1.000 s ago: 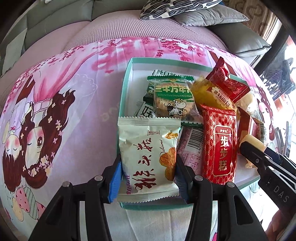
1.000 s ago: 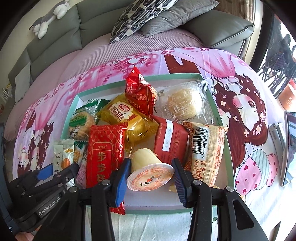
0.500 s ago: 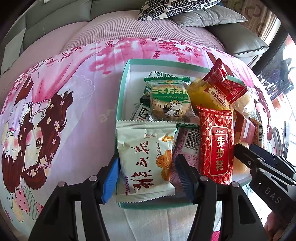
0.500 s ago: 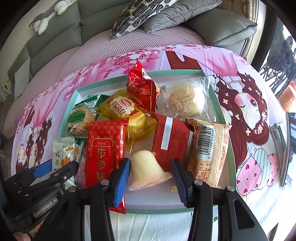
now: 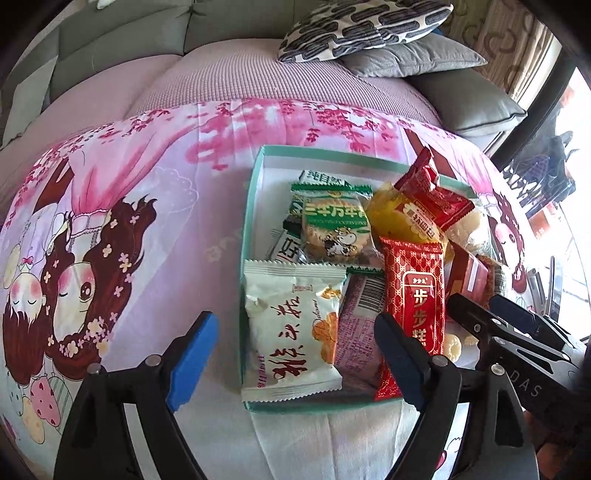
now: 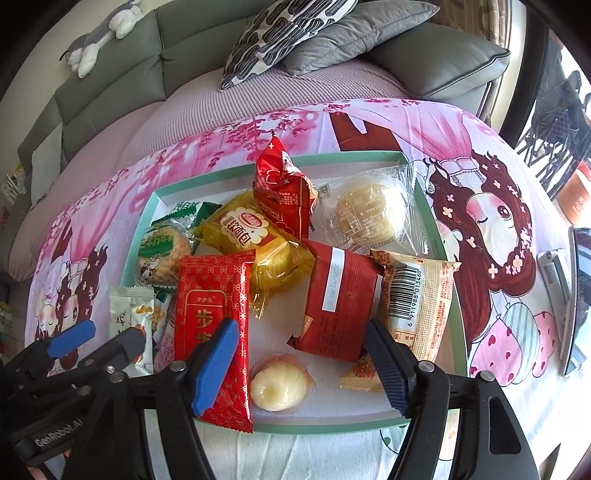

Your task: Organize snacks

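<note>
Between the left gripper's [image 5: 293, 352] blue pads lies a white snack pack w/ red characters [image 5: 291, 325], flat in the near-left corner of the teal-rimmed tray [image 5: 252, 206]. Jaws are opening; neither pad touches the pack, the left pad sits outside the tray wall over the pink cartoon cloth [image 5: 110, 229]. Just right of that pack: a pink wrapper w/ barcode [image 5: 360, 325], then a long red patterned bar [image 5: 413, 295] running past the right pad. Farther from the tongs, a green cow-print biscuit pack [image 5: 334, 225].

Right gripper [image 6: 297, 363] is also opening, w/ a pale jelly cup [image 6: 279, 384] tipped on its side on the tray floor between the pads, touching neither. Beyond its tips: dark red pouch [image 6: 341, 299] and a beige barcode pack [image 6: 417, 302] towards the right pad, yellow bread bag [image 6: 258, 236] farther back, clear-wrapped round cake [image 6: 369, 214] at the far right corner. Sofa cushions [image 6: 332, 29] behind.
</note>
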Action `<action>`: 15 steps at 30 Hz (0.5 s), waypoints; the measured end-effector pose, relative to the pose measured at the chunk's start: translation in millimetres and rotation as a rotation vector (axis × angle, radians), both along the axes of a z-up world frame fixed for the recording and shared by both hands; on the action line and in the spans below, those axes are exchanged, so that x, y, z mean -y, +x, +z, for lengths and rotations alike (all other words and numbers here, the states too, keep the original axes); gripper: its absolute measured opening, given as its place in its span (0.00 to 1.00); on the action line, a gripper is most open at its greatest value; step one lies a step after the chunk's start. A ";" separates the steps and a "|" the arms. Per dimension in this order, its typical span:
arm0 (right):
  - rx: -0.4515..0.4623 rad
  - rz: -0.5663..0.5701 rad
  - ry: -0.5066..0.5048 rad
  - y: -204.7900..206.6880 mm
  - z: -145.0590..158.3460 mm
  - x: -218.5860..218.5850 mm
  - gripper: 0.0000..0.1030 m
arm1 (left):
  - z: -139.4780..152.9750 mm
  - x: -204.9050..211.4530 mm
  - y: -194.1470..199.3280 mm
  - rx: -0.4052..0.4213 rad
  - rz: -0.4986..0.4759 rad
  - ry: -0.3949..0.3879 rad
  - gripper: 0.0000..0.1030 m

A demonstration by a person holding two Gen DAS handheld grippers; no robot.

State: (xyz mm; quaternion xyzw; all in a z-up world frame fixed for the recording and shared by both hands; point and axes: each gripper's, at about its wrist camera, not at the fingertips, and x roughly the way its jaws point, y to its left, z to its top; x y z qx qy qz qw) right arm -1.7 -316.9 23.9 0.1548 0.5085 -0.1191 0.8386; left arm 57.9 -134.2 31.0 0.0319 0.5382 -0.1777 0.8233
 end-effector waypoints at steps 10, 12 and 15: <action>0.002 0.014 -0.004 1.1 -0.1 -4.2 0.74 | 8.0 -40.0 12.9 0.082 0.168 0.052 0.92; 0.000 0.018 -0.005 1.7 -0.6 -5.2 0.74 | 6.1 -44.0 15.1 0.081 0.191 0.080 0.92; -0.003 0.021 -0.008 1.9 -1.2 -6.3 0.74 | 5.9 -46.7 15.4 0.087 0.195 0.090 0.92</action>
